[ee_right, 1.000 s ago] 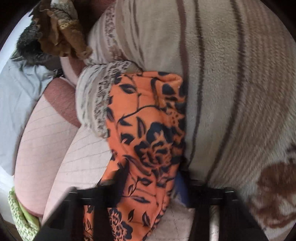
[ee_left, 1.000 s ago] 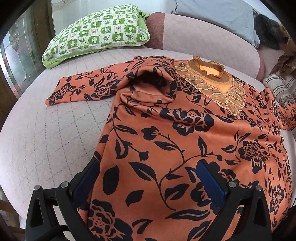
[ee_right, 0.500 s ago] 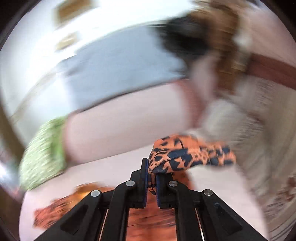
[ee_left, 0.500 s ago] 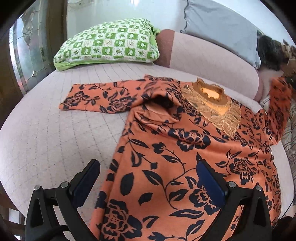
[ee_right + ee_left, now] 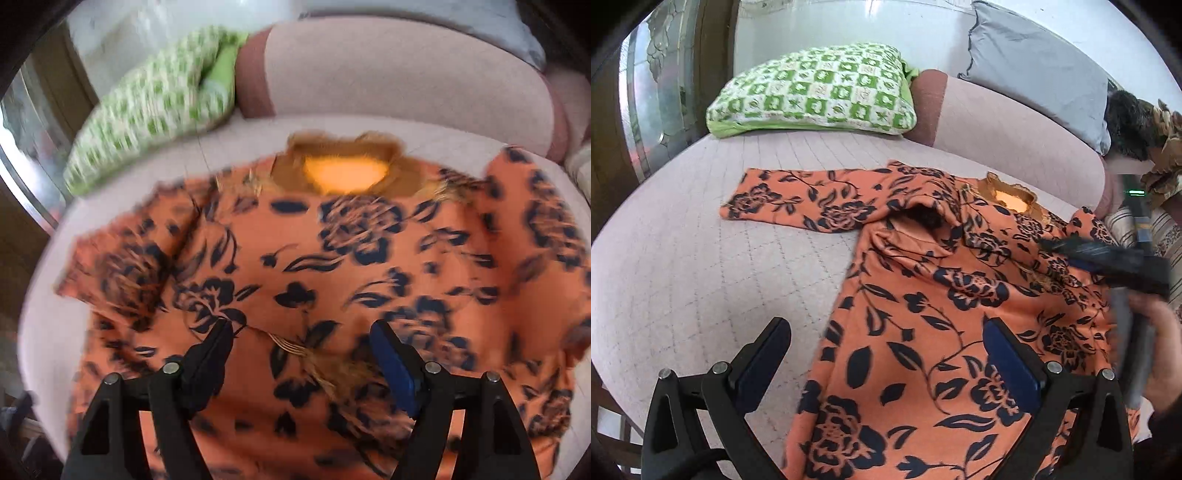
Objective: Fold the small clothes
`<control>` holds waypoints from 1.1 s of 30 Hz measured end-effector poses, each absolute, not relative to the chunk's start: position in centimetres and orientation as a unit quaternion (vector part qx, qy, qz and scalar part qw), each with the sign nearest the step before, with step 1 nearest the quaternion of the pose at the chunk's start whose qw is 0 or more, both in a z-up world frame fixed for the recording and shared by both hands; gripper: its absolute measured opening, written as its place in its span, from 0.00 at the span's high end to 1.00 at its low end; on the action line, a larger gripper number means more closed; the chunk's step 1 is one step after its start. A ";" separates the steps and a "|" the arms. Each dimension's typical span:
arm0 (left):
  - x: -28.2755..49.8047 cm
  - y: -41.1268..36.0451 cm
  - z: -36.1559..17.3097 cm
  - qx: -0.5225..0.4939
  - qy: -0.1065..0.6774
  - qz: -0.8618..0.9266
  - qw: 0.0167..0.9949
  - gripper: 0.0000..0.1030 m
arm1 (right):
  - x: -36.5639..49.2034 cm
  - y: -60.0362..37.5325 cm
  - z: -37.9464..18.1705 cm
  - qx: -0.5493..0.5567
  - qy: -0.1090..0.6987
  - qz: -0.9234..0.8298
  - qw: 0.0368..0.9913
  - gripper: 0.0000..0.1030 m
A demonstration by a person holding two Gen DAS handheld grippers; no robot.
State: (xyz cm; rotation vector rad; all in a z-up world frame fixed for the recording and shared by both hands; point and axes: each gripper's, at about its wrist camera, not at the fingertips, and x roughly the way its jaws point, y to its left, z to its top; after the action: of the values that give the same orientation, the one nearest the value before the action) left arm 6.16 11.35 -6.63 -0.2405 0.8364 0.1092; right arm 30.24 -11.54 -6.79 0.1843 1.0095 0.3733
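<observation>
Orange floral top point(image 5: 923, 325) lies on the bed point(image 5: 701, 258): one sleeve point(image 5: 369, 350) folded across its chest, the other point(image 5: 798, 203) outstretched. Right gripper point(image 5: 303, 336) is opening, empty; left gripper point(image 5: 886, 332) gapes empty.

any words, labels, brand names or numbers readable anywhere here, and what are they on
No readable text in either view.
Green checked pillow: small marks in its squares, too small to tell whether they are letters or pictures.
Orange floral top: only a flower and leaf print, no label showing.
Right gripper: a small green light glows behind it, no writing to be read.
Right wrist view: too blurred to read anything.
</observation>
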 end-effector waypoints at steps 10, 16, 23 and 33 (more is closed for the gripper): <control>14.7 6.4 -4.9 -0.147 0.432 -0.032 0.889 0.00 | 20.8 -28.0 -6.4 0.312 0.435 0.166 0.828 0.20; 22.5 1.5 -7.4 -0.139 0.480 -0.034 0.866 0.13 | 19.4 -30.2 -8.8 0.346 0.431 0.174 0.815 0.20; 25.6 3.9 -11.1 -0.168 0.508 0.044 0.844 0.66 | 18.9 -29.9 -7.9 0.333 0.410 0.209 0.823 0.20; 24.6 5.6 -9.2 -0.143 0.456 0.075 0.875 0.97 | 19.0 -32.8 -9.6 0.410 0.406 0.168 0.799 0.20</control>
State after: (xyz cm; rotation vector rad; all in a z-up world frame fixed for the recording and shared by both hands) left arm 24.60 5.64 -9.21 -0.2982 0.9511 0.1572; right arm 18.97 -32.76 -9.60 0.8793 0.8721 0.3615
